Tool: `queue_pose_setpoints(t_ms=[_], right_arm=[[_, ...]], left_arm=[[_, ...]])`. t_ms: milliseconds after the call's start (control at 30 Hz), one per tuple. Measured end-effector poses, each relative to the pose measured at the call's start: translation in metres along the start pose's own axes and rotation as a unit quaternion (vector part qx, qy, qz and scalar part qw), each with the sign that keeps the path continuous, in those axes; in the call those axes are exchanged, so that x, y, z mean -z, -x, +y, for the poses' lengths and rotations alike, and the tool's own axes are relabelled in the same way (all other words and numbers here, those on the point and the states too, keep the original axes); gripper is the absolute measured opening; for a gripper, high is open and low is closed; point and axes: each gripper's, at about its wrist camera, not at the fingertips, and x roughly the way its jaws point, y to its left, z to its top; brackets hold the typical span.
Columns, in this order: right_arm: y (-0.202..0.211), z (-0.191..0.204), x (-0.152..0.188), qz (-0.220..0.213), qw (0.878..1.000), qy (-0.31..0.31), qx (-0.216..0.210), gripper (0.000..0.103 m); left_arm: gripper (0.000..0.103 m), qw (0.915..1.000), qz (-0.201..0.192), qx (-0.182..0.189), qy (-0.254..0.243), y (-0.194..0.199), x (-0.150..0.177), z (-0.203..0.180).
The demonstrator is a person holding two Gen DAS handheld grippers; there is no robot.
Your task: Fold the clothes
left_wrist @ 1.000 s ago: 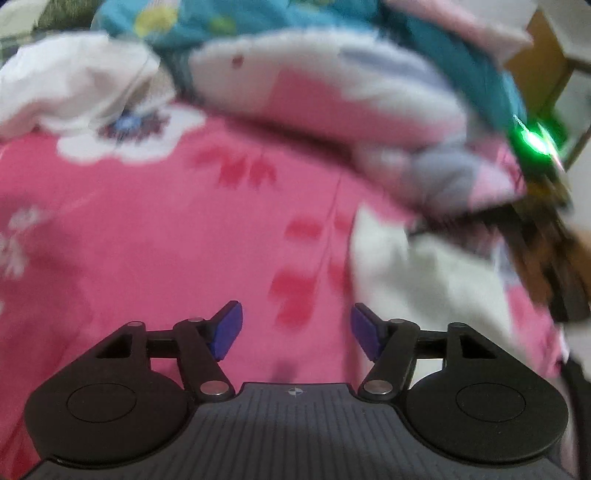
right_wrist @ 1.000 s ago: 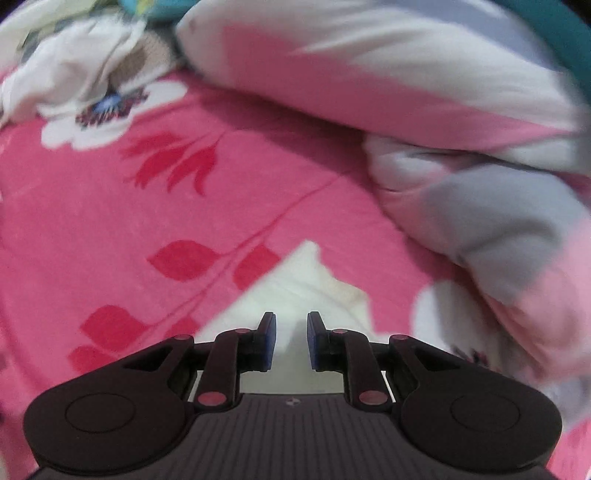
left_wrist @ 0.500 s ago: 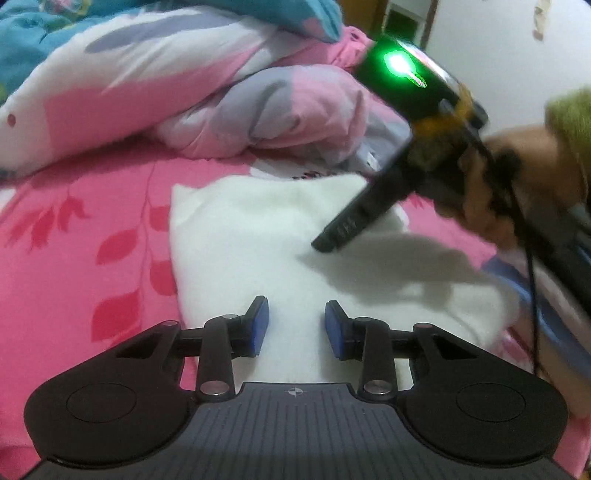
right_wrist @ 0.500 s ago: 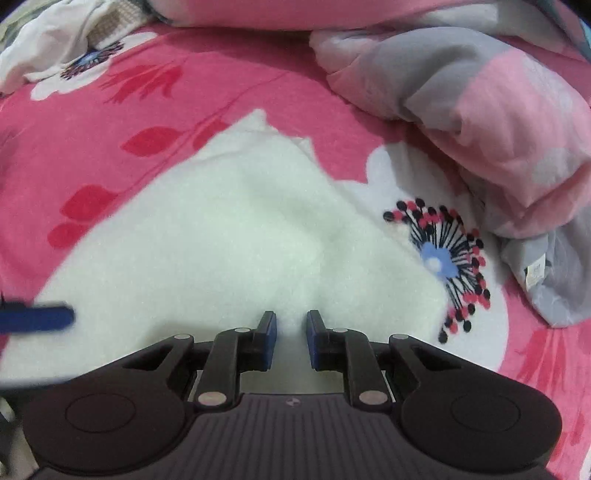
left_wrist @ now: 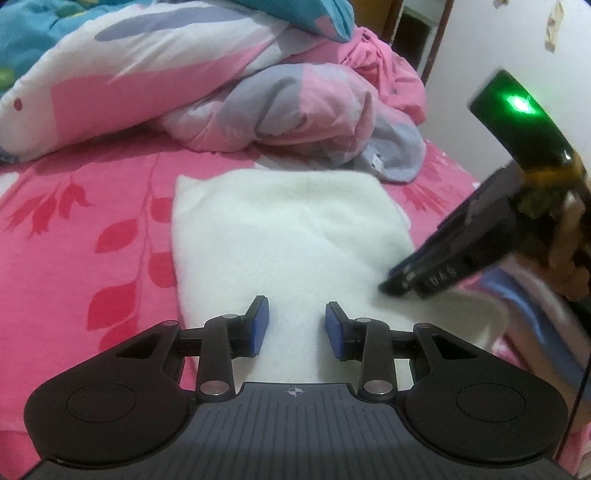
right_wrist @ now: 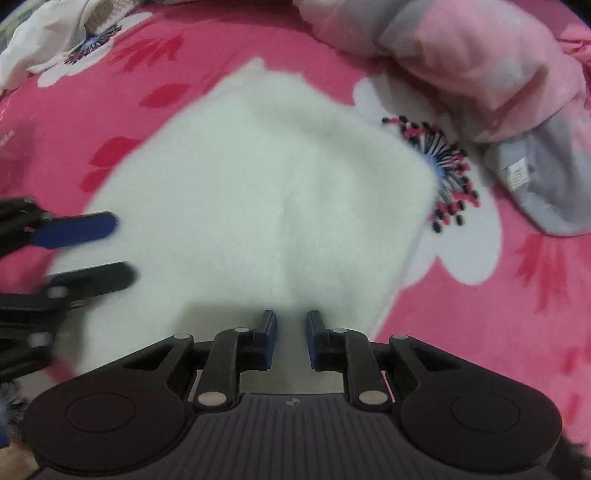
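Observation:
A white fluffy garment (left_wrist: pixel 288 236) lies flat on the pink flowered bedsheet (left_wrist: pixel 92 229). My left gripper (left_wrist: pixel 295 326) is open just above the garment's near edge, with nothing between its blue pads. A hand holds my right gripper (left_wrist: pixel 402 280) low over the garment's right side. In the right wrist view the garment (right_wrist: pixel 258 177) fills the middle. There my right gripper (right_wrist: pixel 291 332) hovers over its near edge, its jaws a narrow gap apart and holding nothing. The left gripper (right_wrist: pixel 110 251) reaches in over the garment's left edge.
A bunched pink, grey and white quilt (left_wrist: pixel 229 85) lies behind the garment and also shows at the upper right (right_wrist: pixel 480 66). More white cloth (right_wrist: pixel 40 40) sits at the far left. A wall and a dark doorway (left_wrist: pixel 417 33) stand beyond the bed.
Both views have swung onto the white garment, which now lies flat. The left jaws have narrowed from wide open. The right gripper has drawn back from the garment's middle toward its right edge.

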Motion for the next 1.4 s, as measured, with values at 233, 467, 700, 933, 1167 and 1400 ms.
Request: queue_pose_setpoints(t_ms=[233, 467, 700, 933, 1167, 1400], right_arm=[[0.057, 0.008, 0.001, -0.016, 1.0, -0.017, -0.004, 0.018], [0.026, 0.028, 0.033, 0.035, 0.999, 0.013, -0.034, 0.018], [0.052, 0.022, 0.026, 0.014, 0.998, -0.038, -0.052, 0.018], [0.022, 0.033, 0.047, 0.044, 0.997, -0.022, -0.056, 0.019], [0.015, 0.037, 0.051, 0.041, 0.998, -0.012, -0.05, 0.019], [0.015, 0.039, 0.054, 0.037, 0.998, -0.013, -0.044, 0.019]], left_arm=[[0.034, 1.0, 0.0, -0.005, 0.001, 0.0, 0.001, -0.001], [0.035, 1.0, -0.002, -0.003, -0.004, 0.0, 0.004, 0.0], [0.035, 1.0, -0.004, 0.003, -0.004, 0.002, 0.005, 0.006], [0.036, 0.9999, -0.001, 0.011, -0.01, 0.003, 0.006, 0.008], [0.036, 0.9998, -0.003, 0.017, -0.009, 0.004, 0.007, 0.012], [0.036, 0.9998, -0.007, 0.016, -0.014, 0.004, 0.008, 0.011]])
